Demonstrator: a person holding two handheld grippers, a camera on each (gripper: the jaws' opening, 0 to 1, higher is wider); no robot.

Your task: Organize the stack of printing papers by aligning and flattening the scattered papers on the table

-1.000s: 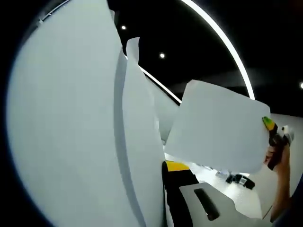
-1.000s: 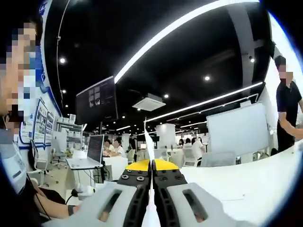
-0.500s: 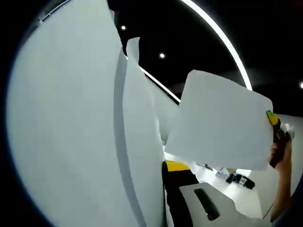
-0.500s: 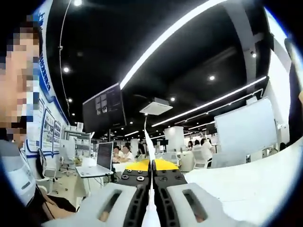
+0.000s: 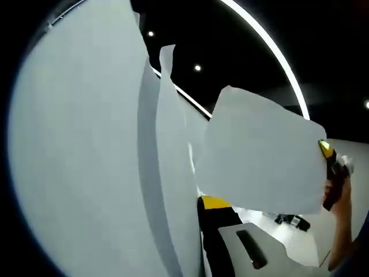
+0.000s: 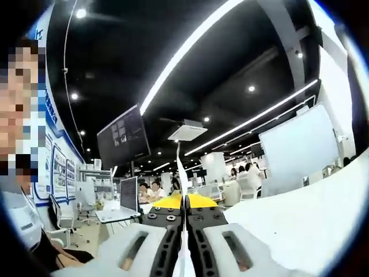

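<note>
Several white paper sheets (image 5: 86, 144) stand upright across the left half of the left gripper view. My left gripper (image 5: 199, 203) is shut on their lower edge; its left jaw is hidden behind them, and the yellow-tipped right jaw shows. A separate white sheet (image 5: 259, 156) hangs in the air to the right, overlapping the stack's edge. My right gripper (image 5: 327, 151), held by a hand, grips that sheet's right edge. In the right gripper view the right gripper (image 6: 184, 199) is shut on that sheet (image 6: 179, 167), seen edge-on as a thin line between the jaws.
The white table (image 6: 300, 213) lies below and to the right, with a small black object (image 5: 291, 219) on it. A person sits close on the left. Farther off are a laptop (image 6: 128, 193), a whiteboard (image 6: 297, 150) and seated people.
The sheet in my right gripper has shifted a little left, closer over the stack held by my left gripper. The right gripper view has tilted upward. Both grips are unchanged.
</note>
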